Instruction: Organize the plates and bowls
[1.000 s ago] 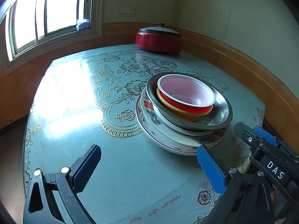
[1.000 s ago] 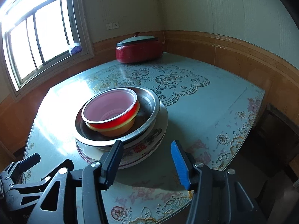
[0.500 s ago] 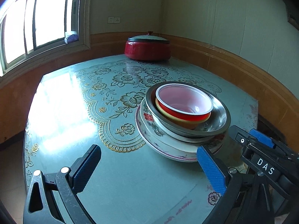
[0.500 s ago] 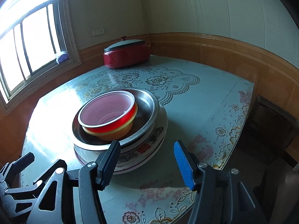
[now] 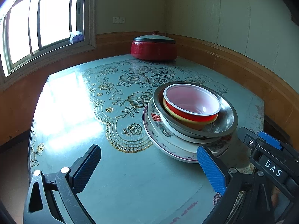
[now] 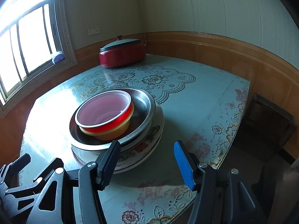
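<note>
A stack of dishes stands on the table. On top is a red plastic bowl [image 5: 192, 103] [image 6: 104, 110] nested in a yellow bowl [image 5: 190, 122] [image 6: 112, 133]. These sit in a steel basin [image 5: 226, 119] [image 6: 143, 104], which rests on patterned white plates [image 5: 164, 140] [image 6: 147, 145]. My left gripper [image 5: 147, 169] is open and empty, near and to the left of the stack. My right gripper [image 6: 147, 160] is open and empty, just in front of the stack; it also shows in the left wrist view [image 5: 261, 149].
A red lidded pot [image 5: 154, 46] [image 6: 122, 53] stands at the table's far corner by the wall. The table [image 5: 130, 186] [image 6: 211, 97] has a blue floral cloth. A window [image 5: 39, 24] is on the left. A dark chair [image 6: 269, 128] stands off the table's right edge.
Both grippers have drawn back and tilted up a little, so the stack sits lower and farther in each view. Both stay open. The dishes have not moved.
</note>
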Demonstrator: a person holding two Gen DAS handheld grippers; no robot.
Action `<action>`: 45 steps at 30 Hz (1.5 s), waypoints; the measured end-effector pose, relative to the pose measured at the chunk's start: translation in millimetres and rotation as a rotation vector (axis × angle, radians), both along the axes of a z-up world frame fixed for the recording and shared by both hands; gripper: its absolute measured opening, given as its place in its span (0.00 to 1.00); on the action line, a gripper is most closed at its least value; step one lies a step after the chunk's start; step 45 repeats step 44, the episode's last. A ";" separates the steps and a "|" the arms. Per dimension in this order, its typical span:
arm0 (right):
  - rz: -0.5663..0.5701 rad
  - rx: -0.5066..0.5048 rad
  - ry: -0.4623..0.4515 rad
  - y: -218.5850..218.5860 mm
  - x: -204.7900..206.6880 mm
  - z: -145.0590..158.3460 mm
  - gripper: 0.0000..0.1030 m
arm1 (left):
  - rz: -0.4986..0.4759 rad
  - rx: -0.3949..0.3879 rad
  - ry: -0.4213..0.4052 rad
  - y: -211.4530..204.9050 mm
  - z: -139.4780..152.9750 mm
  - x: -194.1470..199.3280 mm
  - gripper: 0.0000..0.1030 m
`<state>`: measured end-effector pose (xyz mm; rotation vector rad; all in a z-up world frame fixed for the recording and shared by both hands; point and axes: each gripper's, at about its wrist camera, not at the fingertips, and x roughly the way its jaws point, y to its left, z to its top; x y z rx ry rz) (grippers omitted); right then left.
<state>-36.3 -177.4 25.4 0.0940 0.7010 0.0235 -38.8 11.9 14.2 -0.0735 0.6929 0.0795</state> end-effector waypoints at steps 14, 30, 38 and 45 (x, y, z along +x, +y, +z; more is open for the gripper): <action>0.008 -0.001 -0.003 3.1 -2.1 1.1 0.59 | -0.004 0.000 -0.008 -1.2 1.3 -2.1 1.00; 0.018 0.001 -0.002 5.8 -1.2 1.6 0.59 | -0.002 -0.007 -0.012 -0.4 3.0 -2.8 1.00; 0.021 0.001 -0.001 7.0 -0.8 1.6 0.59 | 0.014 -0.020 -0.029 3.4 3.2 -4.4 1.00; 0.028 0.002 -0.005 7.5 -0.8 1.8 0.59 | 0.041 -0.030 -0.026 8.7 2.5 -5.2 0.99</action>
